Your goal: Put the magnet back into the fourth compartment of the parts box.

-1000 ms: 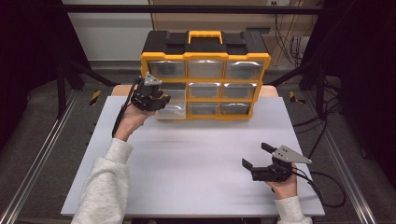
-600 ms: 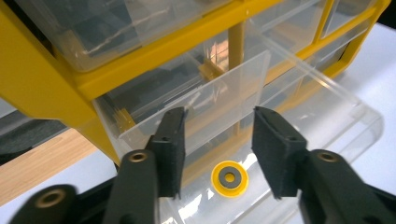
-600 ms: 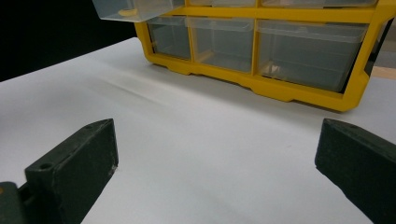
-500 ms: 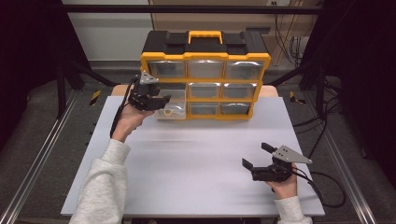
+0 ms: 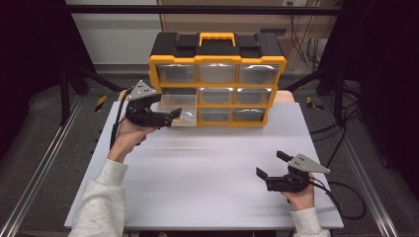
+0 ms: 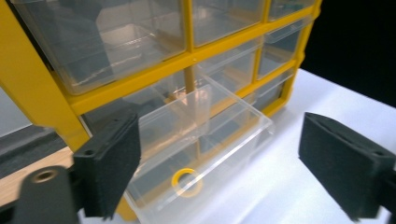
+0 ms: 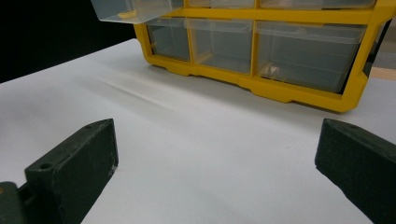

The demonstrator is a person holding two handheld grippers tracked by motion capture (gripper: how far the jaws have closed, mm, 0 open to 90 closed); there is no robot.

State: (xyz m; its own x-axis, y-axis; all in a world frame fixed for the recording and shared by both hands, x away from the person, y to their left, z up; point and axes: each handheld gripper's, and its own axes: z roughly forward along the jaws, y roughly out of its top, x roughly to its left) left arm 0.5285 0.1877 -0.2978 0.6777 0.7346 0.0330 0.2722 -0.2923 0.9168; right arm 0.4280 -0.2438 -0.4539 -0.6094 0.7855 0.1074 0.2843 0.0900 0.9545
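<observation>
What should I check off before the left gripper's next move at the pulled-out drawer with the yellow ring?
1. Left gripper jaws off the drawer: ok, they have just been opening, with nothing pressed between them.
2. Bottom-left drawer pulled out of the organizer: ok, it sticks out over the table.
3. Yellow ring reachable in the drawer: ok, it lies near the front.
4. Other drawers closed: ok.
5. Right gripper out of the way: ok, open near the table's front.
6. Drawer seated firmly in its slot: cannot tell.
</observation>
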